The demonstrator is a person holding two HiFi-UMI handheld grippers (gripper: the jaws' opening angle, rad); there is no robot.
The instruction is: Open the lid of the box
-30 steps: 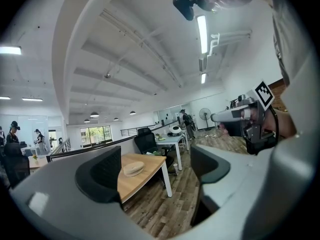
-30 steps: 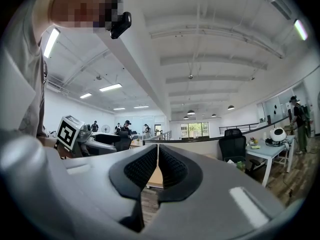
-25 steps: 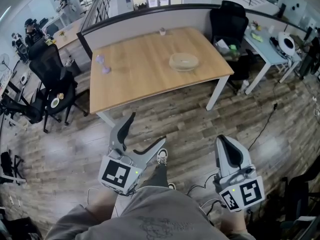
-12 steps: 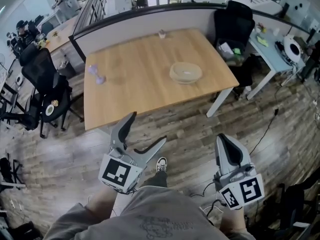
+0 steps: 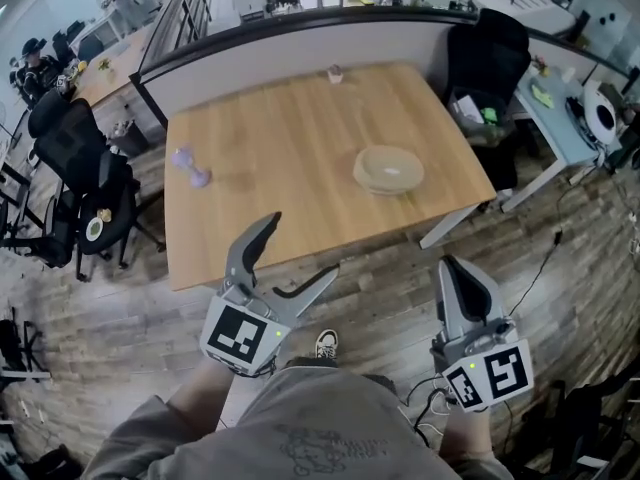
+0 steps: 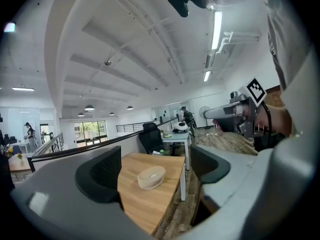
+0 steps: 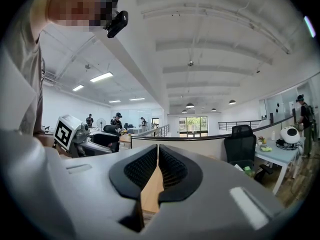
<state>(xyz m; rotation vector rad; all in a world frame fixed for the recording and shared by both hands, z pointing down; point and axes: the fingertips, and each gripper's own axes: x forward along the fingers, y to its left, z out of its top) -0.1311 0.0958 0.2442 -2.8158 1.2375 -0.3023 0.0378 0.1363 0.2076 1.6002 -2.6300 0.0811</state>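
Two tongs are held over the plank floor [image 5: 120, 308], short of one wooden worktop [image 5: 290, 138]. The left tongs [image 5: 302, 246] are spread wide with nothing gripped; in the left gripper view the box [image 6: 151, 177] is framed far off through their gap. The right tongs [image 5: 458, 268] are pressed together and empty. One shoe [image 5: 325, 344] is seen on the floor between the two. Three things are counted on the worktop, all well apart. One purple dumbbell-shaped piece [image 5: 190, 166] is placed toward the left. The one round, pale box is set toward the right edge, its lid seated, touched by neither tongs. One small cup-like item [image 5: 335, 72] is left at the far edge. The worktop is backed by one grey partition [image 5: 300, 53]. One black office chair [image 5: 80, 148] is parked at the left side and one more [image 5: 490, 48] behind the far right corner, with one pale-blue desk [image 5: 555, 118] beyond.
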